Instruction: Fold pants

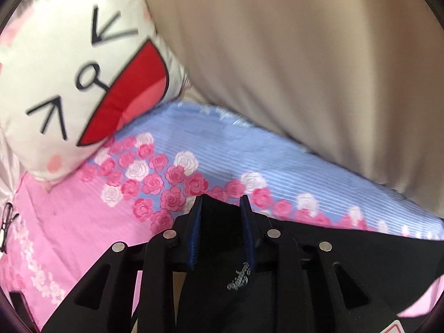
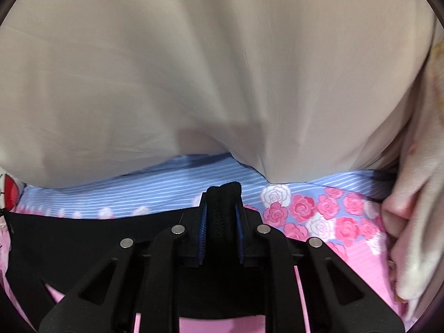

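Over floral bedsheet (image 1: 83, 222): my left gripper (image 1: 220, 202), right gripper (image 2: 221, 197) pinch black pants (image 1: 333, 249) edge; fabric soft, limp; grip corners.

Both wrist cameras sit just behind their own fingers, looking forward and steeply down, close over the sheet (image 1: 83, 222). The left view takes in the pillow (image 1: 69, 83) on its left. Both views share the black pants (image 2: 69, 236), the striped sheet and the beige fabric (image 2: 194, 69) beyond.
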Available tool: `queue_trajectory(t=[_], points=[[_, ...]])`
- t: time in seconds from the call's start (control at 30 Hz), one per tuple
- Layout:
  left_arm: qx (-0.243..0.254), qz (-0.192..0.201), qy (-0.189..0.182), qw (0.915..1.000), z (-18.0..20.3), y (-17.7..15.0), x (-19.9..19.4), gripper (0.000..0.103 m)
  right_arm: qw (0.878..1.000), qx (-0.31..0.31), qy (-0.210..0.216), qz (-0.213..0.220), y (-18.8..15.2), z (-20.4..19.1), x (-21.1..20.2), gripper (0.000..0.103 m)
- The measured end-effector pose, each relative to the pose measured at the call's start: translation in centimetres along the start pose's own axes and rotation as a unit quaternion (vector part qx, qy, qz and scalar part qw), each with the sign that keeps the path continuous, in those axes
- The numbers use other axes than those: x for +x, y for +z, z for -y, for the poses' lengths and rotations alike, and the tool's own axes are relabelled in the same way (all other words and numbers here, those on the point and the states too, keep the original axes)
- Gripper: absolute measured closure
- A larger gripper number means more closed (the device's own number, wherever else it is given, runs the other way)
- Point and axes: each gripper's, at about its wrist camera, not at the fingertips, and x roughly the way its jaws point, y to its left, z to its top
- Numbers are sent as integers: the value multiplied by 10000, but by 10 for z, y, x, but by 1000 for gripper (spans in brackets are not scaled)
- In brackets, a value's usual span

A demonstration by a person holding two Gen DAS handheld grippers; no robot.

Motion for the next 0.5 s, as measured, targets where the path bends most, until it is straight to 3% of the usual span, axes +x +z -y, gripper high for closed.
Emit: queue_trajectory(t=[0.27, 0.3, 0.33, 0.5], points=[[211, 344, -438, 9982, -5, -25, -74, 80, 9982, -337, 197, 446, -37, -18, -93, 87], [232, 379, -471, 9979, -7, -31, -84, 82, 9978, -408, 198, 480, -41, -21, -106, 87], [275, 475, -432, 9976, -11, -40, -97, 99, 9975, -464, 206, 500, -44, -22, -118, 87], [228, 509, -570, 9968, -40, -78, -139, 102, 9954, -773, 195, 527, -83, -28, -165, 87]])
